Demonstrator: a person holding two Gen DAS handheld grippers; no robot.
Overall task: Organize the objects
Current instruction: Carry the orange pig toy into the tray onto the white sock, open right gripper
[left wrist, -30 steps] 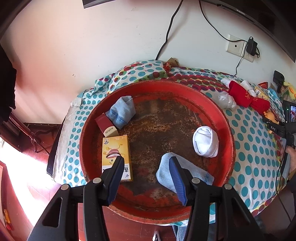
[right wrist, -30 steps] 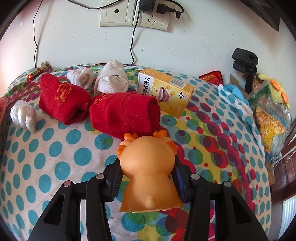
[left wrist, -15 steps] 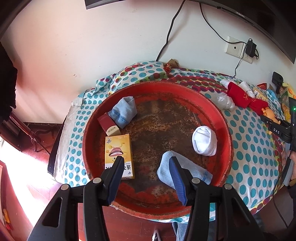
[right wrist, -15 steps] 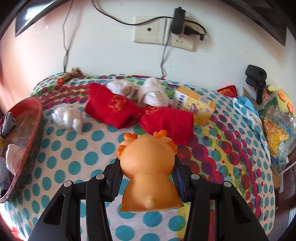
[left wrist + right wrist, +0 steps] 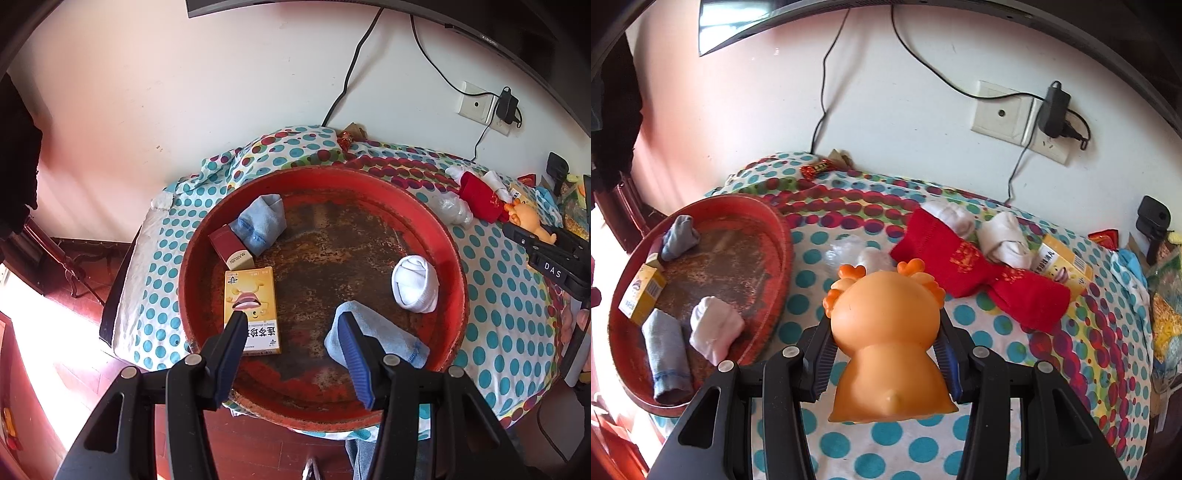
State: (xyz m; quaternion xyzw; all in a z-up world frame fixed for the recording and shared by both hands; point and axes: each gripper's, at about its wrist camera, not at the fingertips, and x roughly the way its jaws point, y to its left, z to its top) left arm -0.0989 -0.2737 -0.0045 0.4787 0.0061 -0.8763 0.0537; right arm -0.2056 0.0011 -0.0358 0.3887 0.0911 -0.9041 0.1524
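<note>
My right gripper (image 5: 884, 349) is shut on an orange toy figure (image 5: 886, 332), held above the polka-dot cloth; the toy also shows in the left wrist view (image 5: 528, 221). The round red tray (image 5: 454, 258) lies to its left (image 5: 783, 258). In the tray are a yellow box (image 5: 253, 306), a dark red box (image 5: 231, 247), two blue socks (image 5: 260, 223) (image 5: 384, 341) and a white sock roll (image 5: 415, 284). My left gripper (image 5: 295, 350) is open and empty over the tray's near edge.
Red socks (image 5: 982, 273), white sock rolls (image 5: 1004, 240), a second yellow box (image 5: 1062, 264) and a clear plastic bag (image 5: 849, 251) lie on the cloth (image 5: 923, 446) right of the tray. A wall with a socket (image 5: 1008, 114) and cables stands behind. Wooden floor lies below left.
My right gripper has lifted the orange toy and carried it left, bringing the red tray into its view. My left gripper has drawn back a little from the tray.
</note>
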